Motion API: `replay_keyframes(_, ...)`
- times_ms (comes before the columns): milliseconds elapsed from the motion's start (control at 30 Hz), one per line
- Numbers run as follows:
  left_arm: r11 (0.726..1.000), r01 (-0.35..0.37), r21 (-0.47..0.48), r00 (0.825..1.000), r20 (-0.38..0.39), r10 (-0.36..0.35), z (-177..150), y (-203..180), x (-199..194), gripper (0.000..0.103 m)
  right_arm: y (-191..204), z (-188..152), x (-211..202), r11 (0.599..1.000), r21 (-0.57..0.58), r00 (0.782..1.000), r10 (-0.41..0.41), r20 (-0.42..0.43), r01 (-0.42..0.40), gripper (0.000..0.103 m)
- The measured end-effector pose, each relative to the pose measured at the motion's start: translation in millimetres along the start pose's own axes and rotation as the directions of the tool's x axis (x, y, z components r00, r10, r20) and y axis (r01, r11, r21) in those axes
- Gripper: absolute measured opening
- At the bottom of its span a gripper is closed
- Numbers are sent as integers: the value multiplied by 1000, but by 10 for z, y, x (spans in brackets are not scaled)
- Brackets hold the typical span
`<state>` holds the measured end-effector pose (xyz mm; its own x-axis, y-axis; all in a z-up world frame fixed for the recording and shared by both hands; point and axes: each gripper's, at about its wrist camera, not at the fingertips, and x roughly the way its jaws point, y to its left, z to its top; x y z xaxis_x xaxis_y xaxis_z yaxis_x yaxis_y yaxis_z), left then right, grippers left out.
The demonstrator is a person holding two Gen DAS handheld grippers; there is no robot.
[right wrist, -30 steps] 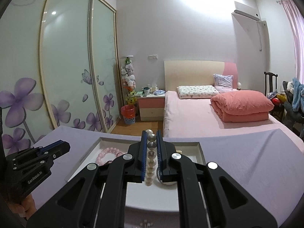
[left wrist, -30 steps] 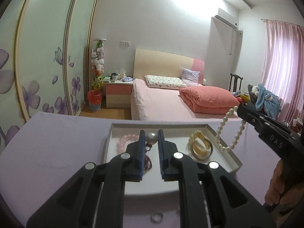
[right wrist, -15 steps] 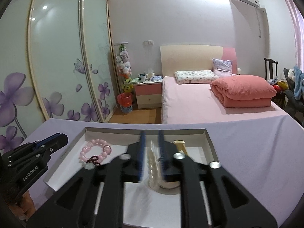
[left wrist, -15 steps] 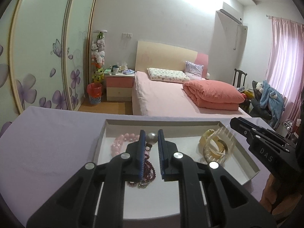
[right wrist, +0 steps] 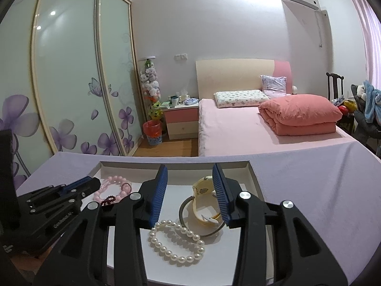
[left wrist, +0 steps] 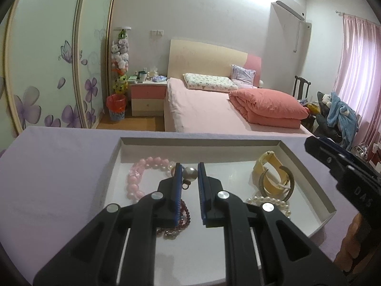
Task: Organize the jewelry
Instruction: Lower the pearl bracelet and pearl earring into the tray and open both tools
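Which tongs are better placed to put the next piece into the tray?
The left tongs: they grip a pearl earring above the tray. The right tongs are open and empty.

bare tray floor (right wrist: 166, 205) mid-tray, pearl bracelet (right wrist: 177, 243) and watch (right wrist: 204, 202) crowding right, pink beads (right wrist: 112, 186) left

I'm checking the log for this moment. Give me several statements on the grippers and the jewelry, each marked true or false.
1. The left gripper is shut on a pearl earring. True.
2. The right gripper grips the pearl bracelet. False: it is open, and the bracelet lies in the tray.
3. The pink bead bracelet is in the tray. True.
4. The yellow watch lies on the purple cloth. False: it is in the tray.
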<state>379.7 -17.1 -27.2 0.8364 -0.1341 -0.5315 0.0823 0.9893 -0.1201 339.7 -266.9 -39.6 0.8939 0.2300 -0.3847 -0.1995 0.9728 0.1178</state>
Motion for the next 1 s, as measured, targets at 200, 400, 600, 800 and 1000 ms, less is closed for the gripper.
replay_keyframes(200, 1000, 3, -4, 1000, -24, -3, -26, -33, 124, 16, -63, -11, 21, 1000, 4, 1000, -1, -8, 1, 41)
replay_keyframes(400, 1000, -2, -25, 999, -34, 2, -35, 7, 169, 18, -98, -14, 35, 1000, 12, 1000, -1, -14, 1, 41)
replay_keyframes(600, 999, -2, -35, 999, -33, 1, -52, 16, 164, 18, -95, -24, 51, 1000, 3, 1000, -1, -17, 1, 41)
replay_keyframes(800, 999, -6, -40, 999, -33, 5, -53, 27, 133, 18, -94, -31, 43, 1000, 1, 1000, -5, -16, 5, 41)
replay_keyframes(1000, 998, -12, -56, 1000, -29, 10, -159, 181, -150, 25, -75, -117, -121, 1000, -7, 998, 11, -55, -12, 44)
